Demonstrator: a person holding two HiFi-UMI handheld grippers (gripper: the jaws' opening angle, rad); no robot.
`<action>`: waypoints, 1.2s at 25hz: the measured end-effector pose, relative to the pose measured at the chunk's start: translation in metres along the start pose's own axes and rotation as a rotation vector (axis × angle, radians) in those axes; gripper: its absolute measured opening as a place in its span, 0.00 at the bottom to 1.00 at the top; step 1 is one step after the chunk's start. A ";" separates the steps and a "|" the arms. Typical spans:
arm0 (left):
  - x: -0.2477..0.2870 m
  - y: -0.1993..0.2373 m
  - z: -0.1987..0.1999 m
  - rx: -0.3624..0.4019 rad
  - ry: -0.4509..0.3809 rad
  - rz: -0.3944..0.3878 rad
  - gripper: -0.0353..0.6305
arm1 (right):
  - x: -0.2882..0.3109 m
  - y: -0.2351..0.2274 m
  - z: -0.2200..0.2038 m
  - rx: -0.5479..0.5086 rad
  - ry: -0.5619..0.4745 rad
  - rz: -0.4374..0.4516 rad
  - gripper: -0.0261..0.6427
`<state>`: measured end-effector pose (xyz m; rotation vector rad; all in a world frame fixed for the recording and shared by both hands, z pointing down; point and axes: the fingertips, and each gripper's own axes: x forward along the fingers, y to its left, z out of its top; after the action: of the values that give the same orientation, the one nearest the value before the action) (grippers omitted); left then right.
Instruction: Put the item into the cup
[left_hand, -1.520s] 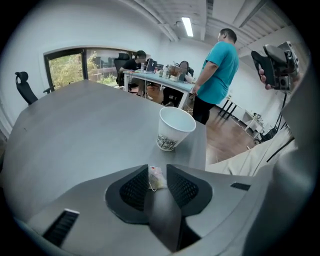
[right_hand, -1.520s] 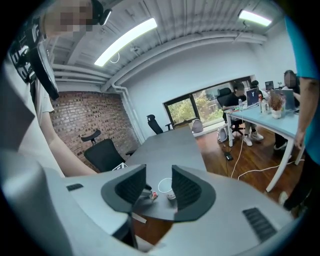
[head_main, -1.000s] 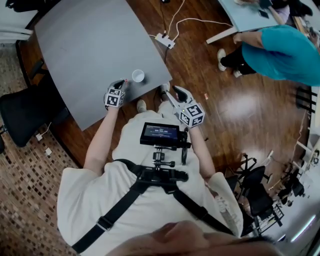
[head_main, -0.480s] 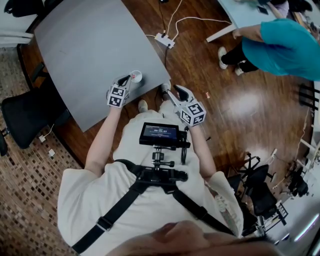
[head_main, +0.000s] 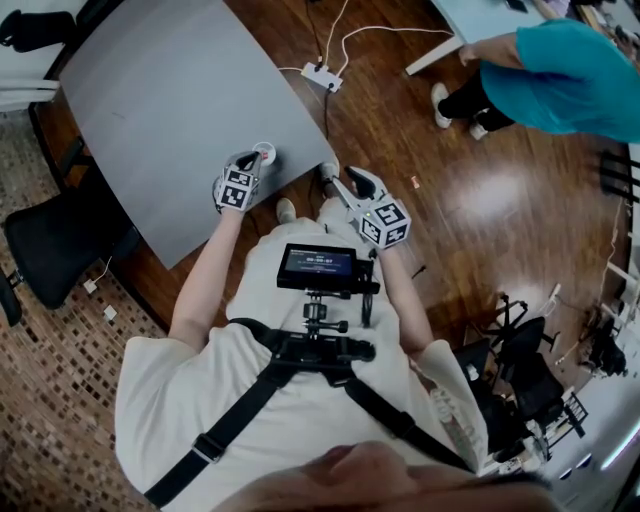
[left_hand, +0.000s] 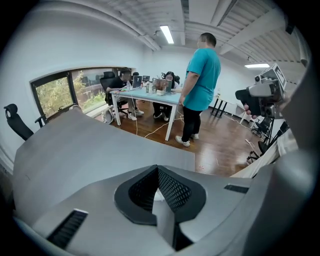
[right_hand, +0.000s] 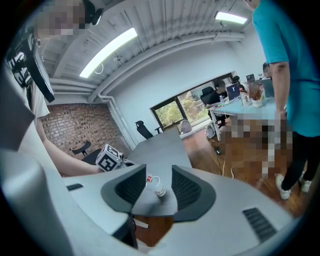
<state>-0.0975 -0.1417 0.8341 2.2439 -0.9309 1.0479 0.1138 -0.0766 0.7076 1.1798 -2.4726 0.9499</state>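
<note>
left gripper (left_hand: 156, 168) pressing its black mesh-textured jaws fully together by the small white round cup (head_main: 263, 152) at the smooth grey table's (head_main: 170, 90) near edge, right gripper (right_hand: 159, 170) holding its jaws wide apart, gripping nothing

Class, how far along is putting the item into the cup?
Done: the left gripper is at the cup. In hand: its fingers are shut, with a red-and-white item at the cup's rim. Left: dropping it inside. The right gripper is open, idle.

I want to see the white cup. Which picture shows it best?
The right gripper view: the cup stands whole on the table, seen between the open right claw. The head view shows it tiny, beside the left claw. The left gripper view shows only a white sliver past the shut claw.
</note>
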 end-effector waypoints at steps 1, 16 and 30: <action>0.002 0.000 -0.002 0.004 0.008 -0.002 0.06 | 0.000 0.000 0.000 0.002 -0.001 -0.001 0.32; 0.021 -0.001 -0.018 0.030 0.085 0.002 0.05 | 0.001 0.006 0.007 -0.002 -0.011 0.006 0.31; 0.035 0.003 -0.032 0.019 0.126 0.009 0.05 | 0.003 0.007 0.002 0.003 -0.003 0.008 0.31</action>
<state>-0.0979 -0.1352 0.8813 2.1627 -0.8821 1.1921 0.1067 -0.0763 0.7041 1.1735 -2.4812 0.9550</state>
